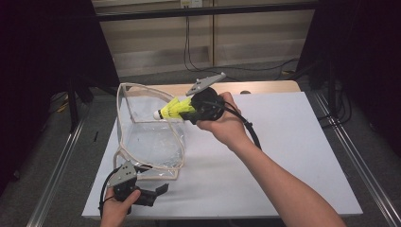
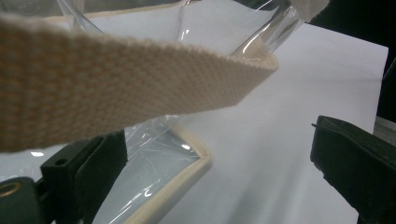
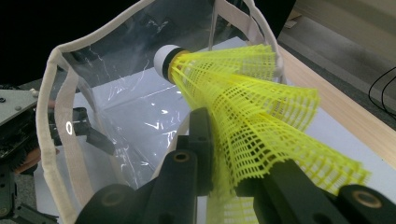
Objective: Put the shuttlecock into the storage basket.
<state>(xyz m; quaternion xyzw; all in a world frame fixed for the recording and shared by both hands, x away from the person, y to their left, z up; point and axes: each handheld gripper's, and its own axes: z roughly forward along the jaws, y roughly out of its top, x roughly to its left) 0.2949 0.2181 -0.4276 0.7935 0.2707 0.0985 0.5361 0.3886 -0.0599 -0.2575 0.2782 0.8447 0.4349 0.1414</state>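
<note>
Shuttlecock point(image 1: 173, 110): yellow, in the middle of the high view, white tip pointing left at the open top of the clear bag point(image 1: 142, 137).
Right gripper point(image 1: 191, 109): squeezed tight on the net skirt (nearest the bag mouth).
Left gripper point(image 1: 158, 190): jaws apart, lower left, by the bag's strap point(image 2: 116, 84).

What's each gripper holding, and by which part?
Right gripper: shuttlecock, clamped by its yellow skirt. Left gripper: open, nothing clamped; the bag strap crosses above its jaws.
</note>
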